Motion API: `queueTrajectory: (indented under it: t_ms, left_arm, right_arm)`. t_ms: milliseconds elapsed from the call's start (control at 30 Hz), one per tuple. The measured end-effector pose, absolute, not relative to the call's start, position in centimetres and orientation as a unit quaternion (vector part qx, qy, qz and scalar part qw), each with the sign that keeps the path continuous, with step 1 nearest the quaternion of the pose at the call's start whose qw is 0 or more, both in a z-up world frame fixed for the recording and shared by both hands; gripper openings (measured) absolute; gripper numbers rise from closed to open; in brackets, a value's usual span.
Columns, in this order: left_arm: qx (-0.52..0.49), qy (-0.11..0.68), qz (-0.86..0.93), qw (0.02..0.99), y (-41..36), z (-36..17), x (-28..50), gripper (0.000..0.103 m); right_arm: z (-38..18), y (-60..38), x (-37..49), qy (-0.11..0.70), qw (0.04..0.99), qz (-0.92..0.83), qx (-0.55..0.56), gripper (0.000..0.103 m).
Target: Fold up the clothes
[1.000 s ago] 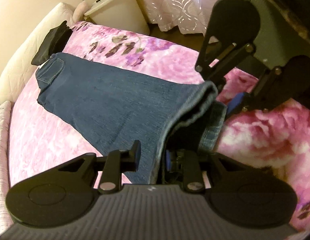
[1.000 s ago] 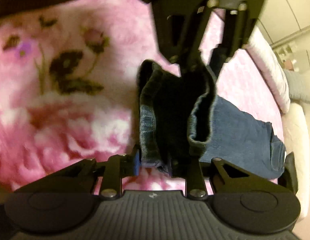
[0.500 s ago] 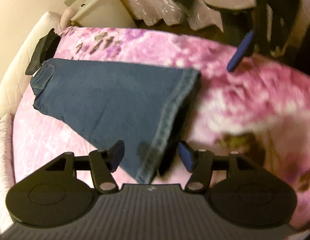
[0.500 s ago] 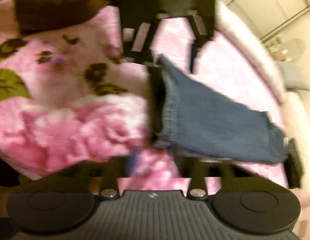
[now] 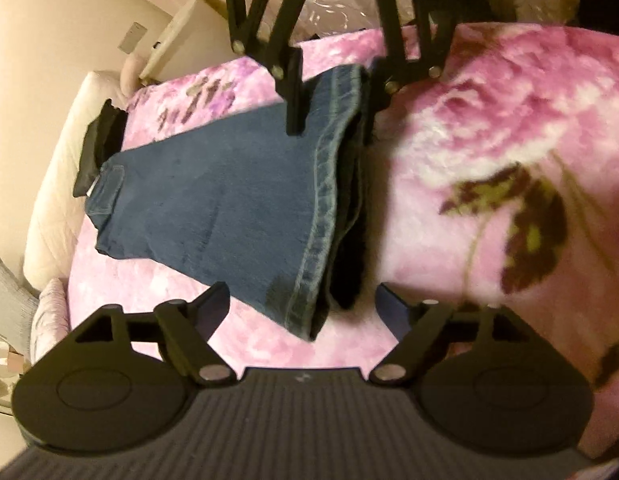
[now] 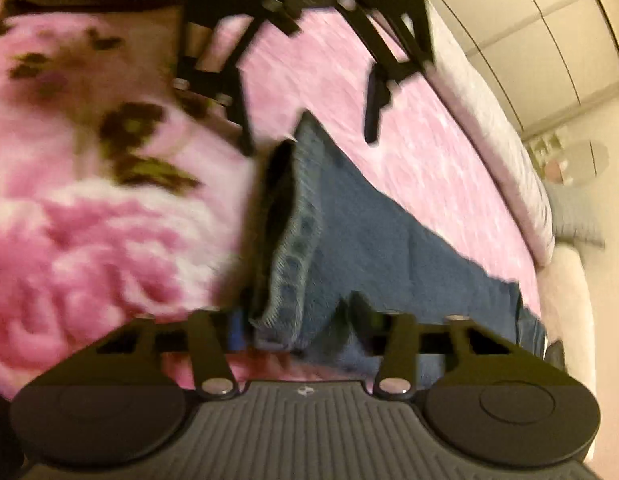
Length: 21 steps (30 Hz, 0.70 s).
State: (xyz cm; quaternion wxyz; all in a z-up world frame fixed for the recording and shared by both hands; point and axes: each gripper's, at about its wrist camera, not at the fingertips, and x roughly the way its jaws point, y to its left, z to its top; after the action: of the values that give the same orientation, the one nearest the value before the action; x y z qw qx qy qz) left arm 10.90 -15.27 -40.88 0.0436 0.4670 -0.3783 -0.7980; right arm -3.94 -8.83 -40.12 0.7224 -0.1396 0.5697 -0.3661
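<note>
Folded blue jeans (image 5: 213, 184) lie flat on the pink flowered blanket (image 5: 449, 120), waist end toward the pillows. My left gripper (image 5: 303, 304) hovers over the near hem corner, its jaws opening wide and clear of the denim on both sides. At the far hem corner my right gripper (image 5: 333, 120) straddles the stacked hem. In the right wrist view the jeans (image 6: 389, 248) run away to the right, and the right gripper (image 6: 297, 324) is closing with the hem edge between its fingers, pads not pressing. The left gripper (image 6: 309, 142) shows open at the top.
A black garment (image 5: 101, 140) lies beyond the jeans' waist, against a white padded cushion (image 5: 57, 184). A pale nightstand (image 5: 177, 48) and curtain stand past the bed. Wardrobe doors (image 6: 529, 20) and a grey pillow (image 6: 569, 216) lie to the right. Pink blanket (image 6: 89, 240) spreads around the jeans.
Both grippers held the raised hem a second ago and have let it go. The jeans now lie flat. The left gripper sank and opened wide; the right opened, then narrowed around the hem.
</note>
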Motion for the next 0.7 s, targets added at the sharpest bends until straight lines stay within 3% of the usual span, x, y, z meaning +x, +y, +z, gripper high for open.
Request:
queueTrajectory:
  t_ms: [100, 233, 267, 333, 400, 700]
  left_arm:
    - [0.457, -0.394, -0.796, 0.042, -14.9, -41.1, 10.1, 0.082]
    - [0.442, -0.411, -0.796, 0.05, -15.7, -41.0, 8.9, 0.081]
    - [0.44, -0.409, -0.798, 0.057, -16.1, -40.8, 8.6, 0.077]
    - [0.439, -0.38, -0.812, 0.06, -17.5, -39.2, 7.9, 0.045]
    - [0.436, -0.357, -0.824, 0.057, -18.7, -37.3, 7.4, 0.031]
    - [0.418, -0.248, -0.87, 0.081, -27.0, -28.1, 3.0, 0.028]
  right_arm:
    - [-39.1, -9.4, -4.1, 0.557, 0.736, -0.37, -0.106, 0.026]
    - [-35.5, -10.9, -5.3, 0.522, 0.758, -0.386, -0.06, 0.026]
    - [-34.6, -11.0, -5.5, 0.518, 0.762, -0.386, -0.05, 0.026]
    - [-32.8, -11.0, -5.9, 0.51, 0.767, -0.387, -0.035, 0.026]
    - [-31.2, -11.6, -6.7, 0.501, 0.772, -0.391, -0.012, 0.026]
    - [-22.9, -19.0, -12.7, 0.432, 0.787, -0.426, 0.111, 0.026]
